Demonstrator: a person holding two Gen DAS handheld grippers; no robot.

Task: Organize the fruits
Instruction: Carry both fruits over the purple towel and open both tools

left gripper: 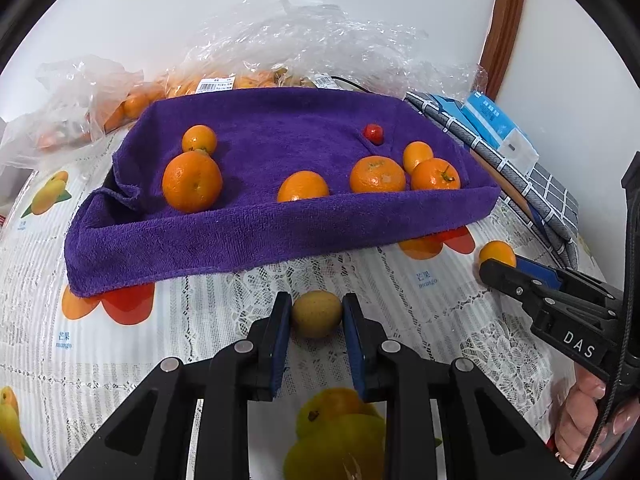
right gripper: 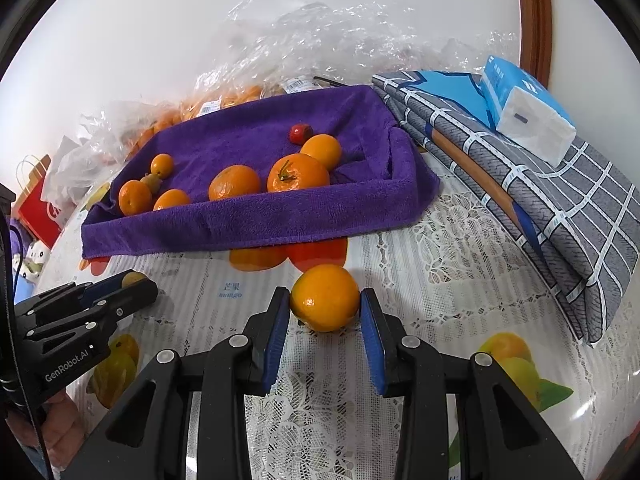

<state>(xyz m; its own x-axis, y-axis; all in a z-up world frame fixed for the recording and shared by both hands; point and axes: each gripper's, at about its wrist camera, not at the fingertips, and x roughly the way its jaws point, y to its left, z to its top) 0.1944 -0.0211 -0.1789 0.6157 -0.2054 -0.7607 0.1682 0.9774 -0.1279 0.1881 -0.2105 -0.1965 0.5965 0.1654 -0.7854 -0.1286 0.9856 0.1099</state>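
A tray lined with a purple towel (left gripper: 224,240) (right gripper: 240,224) holds several oranges (left gripper: 192,186) (right gripper: 298,174) and one small red fruit (left gripper: 373,133) (right gripper: 300,133). My left gripper (left gripper: 316,316) stands with its blue pads on either side of a small yellow-brown fruit (left gripper: 317,319) on the table, just in front of the tray. My right gripper (right gripper: 325,308) has its pads on either side of an orange (right gripper: 325,298) on the table, with narrow gaps; the orange also shows in the left wrist view (left gripper: 497,253).
Clear plastic bags with more oranges (left gripper: 132,104) (right gripper: 216,100) lie behind the tray by the wall. A folded grey checked cloth (right gripper: 560,208) with a tissue pack (right gripper: 524,112) lies at the right. A red paper bag (right gripper: 36,204) stands at the far left.
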